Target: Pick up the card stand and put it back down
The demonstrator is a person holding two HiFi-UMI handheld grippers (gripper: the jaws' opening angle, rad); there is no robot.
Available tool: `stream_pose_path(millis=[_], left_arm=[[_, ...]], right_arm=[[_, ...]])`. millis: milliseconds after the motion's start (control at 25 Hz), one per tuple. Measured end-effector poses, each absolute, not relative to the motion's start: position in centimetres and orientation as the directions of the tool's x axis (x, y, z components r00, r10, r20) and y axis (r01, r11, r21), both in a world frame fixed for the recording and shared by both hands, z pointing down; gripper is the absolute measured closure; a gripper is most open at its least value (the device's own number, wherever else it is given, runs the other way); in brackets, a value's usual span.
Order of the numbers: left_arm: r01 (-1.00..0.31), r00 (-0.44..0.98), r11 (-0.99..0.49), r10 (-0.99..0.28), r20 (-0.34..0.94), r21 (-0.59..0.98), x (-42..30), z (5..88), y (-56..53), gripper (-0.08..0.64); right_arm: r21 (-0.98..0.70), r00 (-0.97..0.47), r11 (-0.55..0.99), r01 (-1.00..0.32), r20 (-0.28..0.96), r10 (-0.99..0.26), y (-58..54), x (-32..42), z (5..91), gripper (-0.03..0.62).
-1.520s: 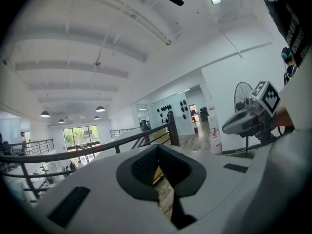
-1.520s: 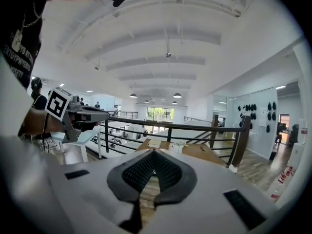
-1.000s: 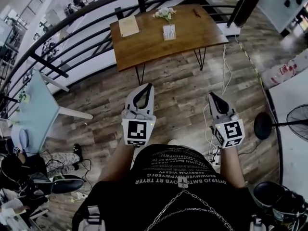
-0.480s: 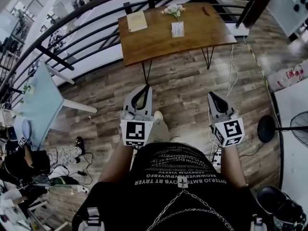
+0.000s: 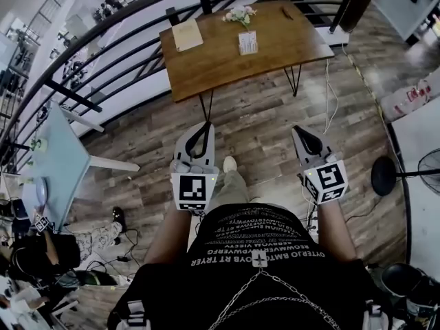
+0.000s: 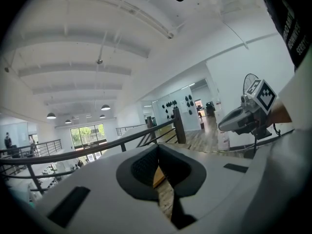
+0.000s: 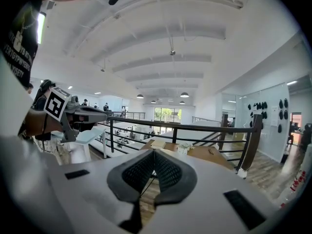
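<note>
Card stand [image 5: 247,42] lies beyond forward-pointing left hand-held gripper [image 5: 207,125], right hand-held gripper [image 5: 297,130], both closed.

path: open floor [image 5: 261,129] to table [image 5: 289,40]; flowers [image 5: 240,16] just behind card stand [image 5: 247,42]; railing [image 5: 204,0] beyond

Card stand [image 5: 247,42] upright on table [image 5: 214,62]

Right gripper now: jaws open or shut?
Shut: the right gripper has its jaws meeting at the tips, with nothing held between them.
</note>
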State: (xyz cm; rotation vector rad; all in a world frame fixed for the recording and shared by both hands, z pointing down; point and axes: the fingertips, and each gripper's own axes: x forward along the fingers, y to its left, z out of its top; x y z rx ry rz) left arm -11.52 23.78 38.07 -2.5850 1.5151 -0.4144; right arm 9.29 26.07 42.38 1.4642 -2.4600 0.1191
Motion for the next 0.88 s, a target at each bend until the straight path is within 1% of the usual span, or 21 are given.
stream_pose_path(millis=[200, 640, 880], left_arm=[[-0.845, 0.451, -0.483, -0.874, 0.18, -0.228, -12.5, 38.0, 22.1, 0.535], [-0.829, 0.47, -0.514, -0.854, 0.222, -0.221, -12.3, 39.2, 16.4, 0.535], [-0.821, 0.493, -0.53, -0.846, 0.206, -0.212, -11.6, 38.4, 12.8, 0.535]], right_arm=[[0.076, -0.466, 0.503, -0.861, 0.281, -0.839, 24.1, 8.4, 41.9, 0.577], [0.056, -0.458, 0.496, -0.867, 0.307, -0.835, 18.5, 8.2, 42.8, 0.577], [0.067, -0.447, 0.487, -0.871, 0.305, -0.841, 15.1, 8.1, 42.0, 0.577]])
